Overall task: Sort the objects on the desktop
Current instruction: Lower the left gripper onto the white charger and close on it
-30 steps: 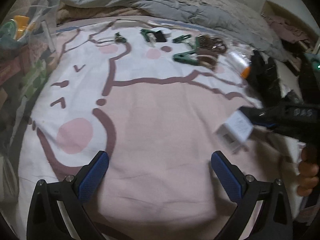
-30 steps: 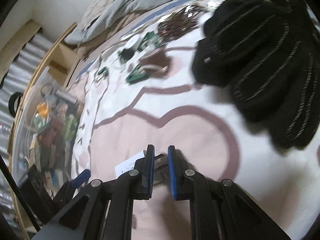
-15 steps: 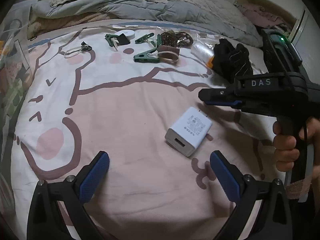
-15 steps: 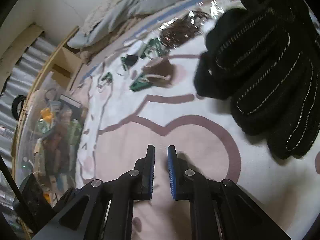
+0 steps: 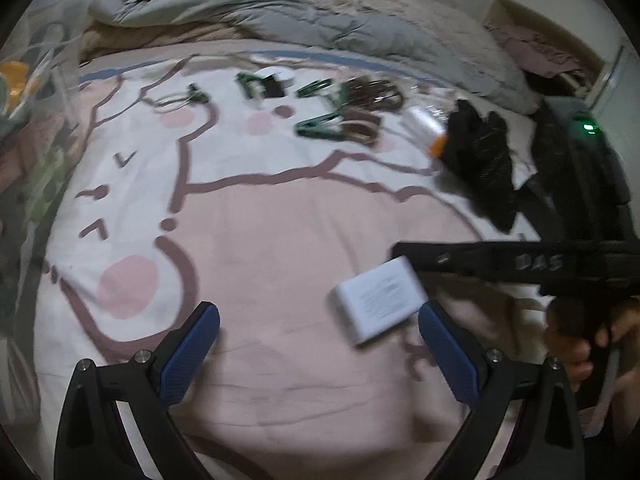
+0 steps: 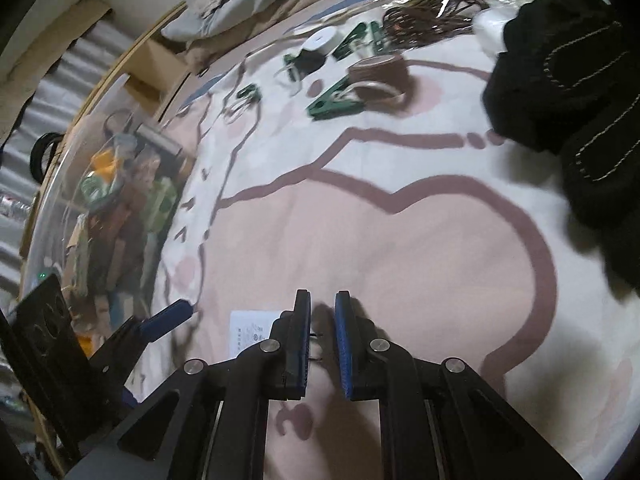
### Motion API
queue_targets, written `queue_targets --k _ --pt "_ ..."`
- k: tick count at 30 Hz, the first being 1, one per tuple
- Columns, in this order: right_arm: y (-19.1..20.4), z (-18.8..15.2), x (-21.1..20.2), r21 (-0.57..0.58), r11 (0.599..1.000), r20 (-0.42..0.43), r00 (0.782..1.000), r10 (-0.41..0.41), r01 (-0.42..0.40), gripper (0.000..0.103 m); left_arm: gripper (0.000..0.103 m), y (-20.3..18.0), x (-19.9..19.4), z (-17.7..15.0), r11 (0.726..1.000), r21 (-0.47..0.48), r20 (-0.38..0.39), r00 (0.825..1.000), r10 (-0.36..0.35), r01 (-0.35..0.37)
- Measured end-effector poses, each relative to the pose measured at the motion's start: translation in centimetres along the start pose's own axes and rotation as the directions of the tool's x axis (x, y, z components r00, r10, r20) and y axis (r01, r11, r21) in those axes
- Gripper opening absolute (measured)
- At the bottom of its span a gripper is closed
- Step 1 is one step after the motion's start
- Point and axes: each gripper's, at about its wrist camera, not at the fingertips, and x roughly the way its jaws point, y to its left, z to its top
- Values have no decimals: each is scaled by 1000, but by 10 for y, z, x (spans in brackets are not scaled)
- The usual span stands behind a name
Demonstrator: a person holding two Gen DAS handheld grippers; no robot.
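Note:
A white charger block (image 5: pixel 380 300) lies on the pink and white bedspread (image 5: pixel 280 232), close to my left gripper's right finger (image 5: pixel 448 356). My left gripper (image 5: pixel 320 344) is wide open and empty just above the bedspread. My right gripper (image 6: pixel 322 332) has its jaws nearly together with a narrow gap and nothing between them; the charger (image 6: pixel 250 330) lies just left of its left finger. In the left wrist view the right gripper's tip (image 5: pixel 404 250) reaches in from the right, just above the charger.
At the far side lie green clips (image 5: pixel 320 130), a brown tape roll (image 5: pixel 362 126), brown hair ties (image 5: pixel 374 92), a white round case (image 5: pixel 276 76) and black gloves (image 5: pixel 480 160). A clear bin (image 6: pixel 116 200) of sorted items stands left. A grey duvet (image 5: pixel 280 12) is behind.
The charger was held in my right gripper a second ago and now lies on the bedspread. My left gripper has shifted, so the charger sits nearer its right finger.

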Motion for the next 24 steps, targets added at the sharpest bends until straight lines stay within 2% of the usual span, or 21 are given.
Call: queue_targets --k 5,8,20,22,24 --pt "6 -4 0 -25 1000 -27 1000 0 -1 14 100 -14 8 -3 1000 18 -14 1000 -19 19" --pt "4 -5 -1 -14 1000 -42 999 5 -6 14 88 -15 14 -5 1000 -6 -34 999 -20 20" --pt "6 -18 -9 -47 999 -104 995 -5 0 14 87 -28 13 -11 998 55 -55 998 0 3" --pt "6 -19 -10 -48 999 -109 994 7 -12 14 80 -30 16 -12 998 63 -62 998 -3 7" --pt "4 -19 -11 -40 999 -104 995 8 -12 14 78 -32 18 -13 998 70 -63 998 1 4"
